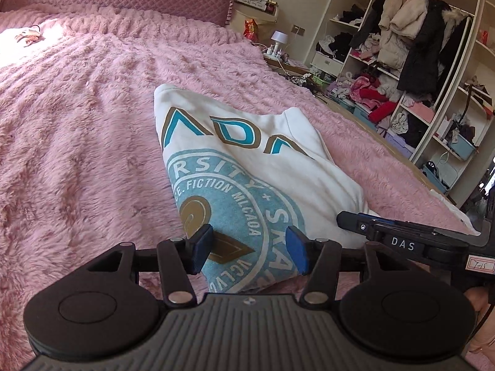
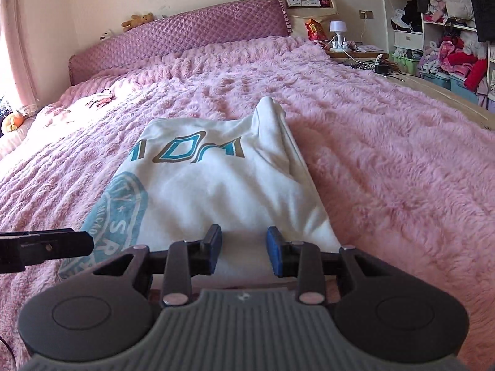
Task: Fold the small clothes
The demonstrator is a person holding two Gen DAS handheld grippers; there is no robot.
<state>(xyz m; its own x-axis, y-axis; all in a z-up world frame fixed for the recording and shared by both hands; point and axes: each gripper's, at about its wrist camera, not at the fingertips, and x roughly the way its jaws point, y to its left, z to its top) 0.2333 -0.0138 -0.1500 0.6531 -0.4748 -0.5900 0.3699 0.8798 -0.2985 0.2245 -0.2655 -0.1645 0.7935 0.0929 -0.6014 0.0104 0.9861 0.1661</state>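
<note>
A white garment (image 1: 247,167) with teal and gold lettering and a round teal emblem lies folded on the pink fluffy bedspread (image 1: 86,130). My left gripper (image 1: 249,249) stands open over the garment's near edge, above the emblem, and its blue pads press on nothing. In the right wrist view the same garment (image 2: 216,185) lies straight ahead. My right gripper (image 2: 244,250) is open over the near white edge, with cloth showing in the gap. The right gripper's finger (image 1: 352,219) also reaches in from the right in the left wrist view. The left gripper's finger (image 2: 62,244) shows at the left in the right wrist view.
A quilted purple headboard (image 2: 185,37) closes the far end of the bed. A nightstand with a white lamp (image 2: 337,31) and cables stands beside it. Open shelves full of clothes and coats (image 1: 411,46) line the right side. A small item (image 1: 29,35) lies in sunlight at the bed's far left.
</note>
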